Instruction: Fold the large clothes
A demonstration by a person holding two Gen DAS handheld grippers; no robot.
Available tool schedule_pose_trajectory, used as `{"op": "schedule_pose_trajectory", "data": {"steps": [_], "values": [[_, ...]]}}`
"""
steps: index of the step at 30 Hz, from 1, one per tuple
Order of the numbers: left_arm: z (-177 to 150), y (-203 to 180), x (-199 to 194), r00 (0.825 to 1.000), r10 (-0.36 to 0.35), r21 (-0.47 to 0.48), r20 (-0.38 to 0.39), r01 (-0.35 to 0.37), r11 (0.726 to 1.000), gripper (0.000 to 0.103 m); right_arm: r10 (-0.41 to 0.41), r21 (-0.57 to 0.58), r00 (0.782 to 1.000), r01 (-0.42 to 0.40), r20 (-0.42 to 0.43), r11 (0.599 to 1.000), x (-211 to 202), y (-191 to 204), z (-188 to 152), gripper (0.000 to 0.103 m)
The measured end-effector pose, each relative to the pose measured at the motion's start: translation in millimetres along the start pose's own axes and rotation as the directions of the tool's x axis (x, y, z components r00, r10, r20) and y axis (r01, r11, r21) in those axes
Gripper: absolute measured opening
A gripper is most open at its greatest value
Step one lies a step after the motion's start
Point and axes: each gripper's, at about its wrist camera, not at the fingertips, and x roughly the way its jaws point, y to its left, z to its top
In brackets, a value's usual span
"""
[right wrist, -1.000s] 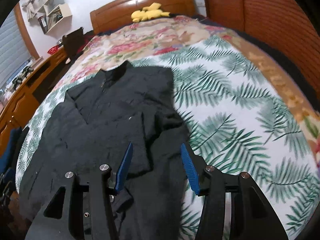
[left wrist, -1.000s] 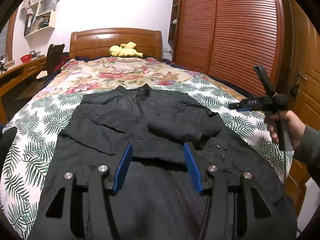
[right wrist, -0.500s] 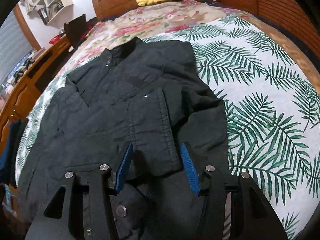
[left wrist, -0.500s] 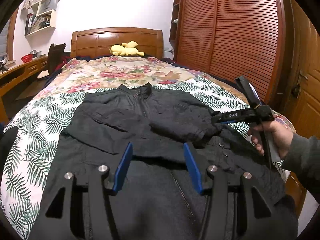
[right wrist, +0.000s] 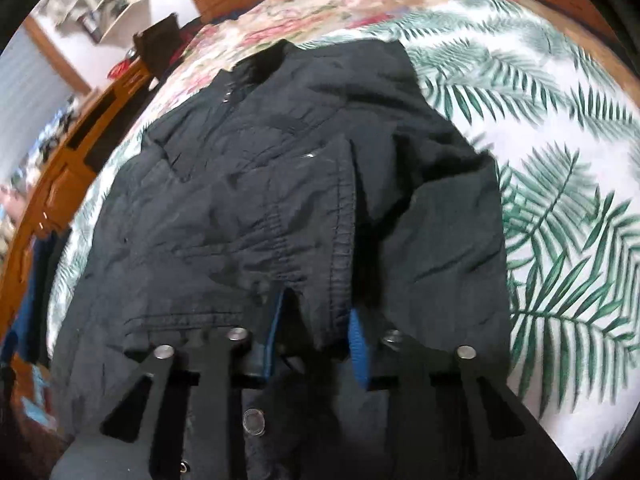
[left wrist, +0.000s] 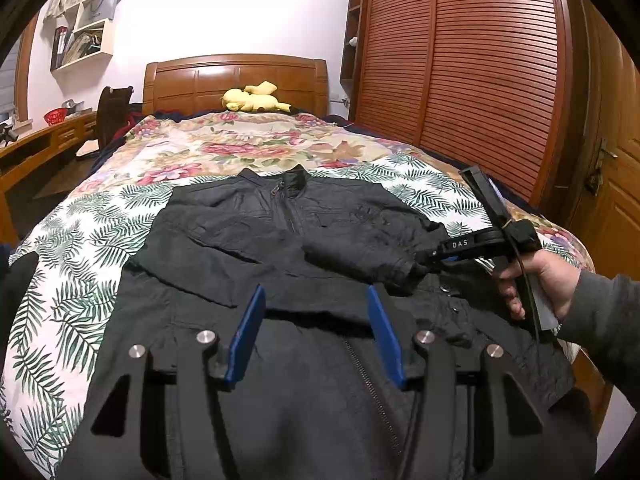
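Since the earlier frame my right gripper (right wrist: 314, 330) has dropped onto the sleeve cuff (right wrist: 320, 280) of the black jacket (left wrist: 280, 240), and its jaws have just been closing, so the blue pads (right wrist: 357, 344) now pinch the cuff between them. Seen from my left side, that tool (left wrist: 430, 258) meets the cuff at the jacket's right edge, with a hand (left wrist: 536, 284) in a grey sleeve (left wrist: 600, 320) gripping its handle. My left gripper (left wrist: 316, 332) hangs over the near, lower part of the jacket, jaws apart, pads clear of the cloth. I see the jacket lying front-up on the palm-leaf bedspread (left wrist: 60, 280), collar toward the far headboard (left wrist: 236, 80), where a yellow plush toy (left wrist: 252, 98) sits.
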Motion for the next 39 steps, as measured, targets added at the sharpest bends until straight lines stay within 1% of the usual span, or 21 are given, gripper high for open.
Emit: {"op": "schedule_pose_trajectory", "data": {"steps": [1,2,6,10,13,16,19,21,24,25,26,30,34,37,39], "values": [[0,1,-1,1.0,0.001,-0.001,0.0,-0.001,1.0,0.052,-0.002,-0.036,1.0,0.002,0.014,0.999,-6,8,1,0.011],[-1,3,-2,1.0,0.003,-0.003,0.001,-0.003,1.0,0.052,0.005,-0.055,0.999,-0.003,0.033,0.998,-13,13,3,0.01],[-1,10,-9,1.0,0.017,-0.01,0.006,-0.017,1.0,0.052,0.025,-0.132,0.993,-0.01,0.115,0.991,-43,43,9,0.009],[-2,20,-19,0.999,0.038,-0.017,0.017,-0.038,0.999,0.052,0.088,-0.228,0.982,-0.049,0.165,0.972,-73,90,13,0.008],[-3,31,-26,0.998,0.06,-0.028,0.023,-0.059,0.998,0.052,0.135,-0.299,0.975,-0.078,0.176,0.951,-88,125,10,0.009],[-5,43,-32,0.997,0.078,-0.044,0.025,-0.077,0.996,0.052,0.187,-0.353,0.968,-0.12,0.165,0.928,-97,158,-1,0.009],[-6,51,-38,0.995,0.091,-0.058,0.029,-0.089,0.994,0.052,0.201,-0.39,0.968,-0.128,0.152,0.912,-98,184,-16,0.012],[-7,56,-41,0.995,0.096,-0.064,0.033,-0.094,0.994,0.052,0.223,-0.405,0.965,-0.15,0.14,0.902,-99,195,-25,0.016],[-7,60,-43,0.994,0.1,-0.068,0.036,-0.098,0.993,0.052,0.259,-0.427,0.958,-0.184,0.125,0.885,-104,205,-37,0.027],[-7,60,-43,0.994,0.101,-0.069,0.036,-0.098,0.993,0.052,0.266,-0.432,0.956,-0.189,0.124,0.882,-106,206,-40,0.033],[-7,61,-43,0.994,0.101,-0.071,0.036,-0.098,0.993,0.052,0.268,-0.44,0.955,-0.188,0.126,0.878,-108,207,-43,0.036],[-6,60,-41,0.995,0.098,-0.069,0.031,-0.096,0.993,0.052,0.205,-0.493,0.968,-0.109,0.143,0.863,-106,206,-57,0.039],[-7,56,-36,0.995,0.097,-0.057,0.019,-0.096,0.994,0.052,0.117,-0.5,0.985,-0.039,0.125,0.865,-83,188,-72,0.039],[-11,53,-29,0.995,0.099,-0.04,-0.004,-0.099,0.994,0.052,0.062,-0.492,0.992,0.002,0.113,0.871,-63,170,-82,0.039],[-13,52,-24,0.995,0.101,-0.029,-0.027,-0.102,0.994,0.052,0.041,-0.483,0.994,0.014,0.102,0.876,-50,159,-89,0.039]]}}
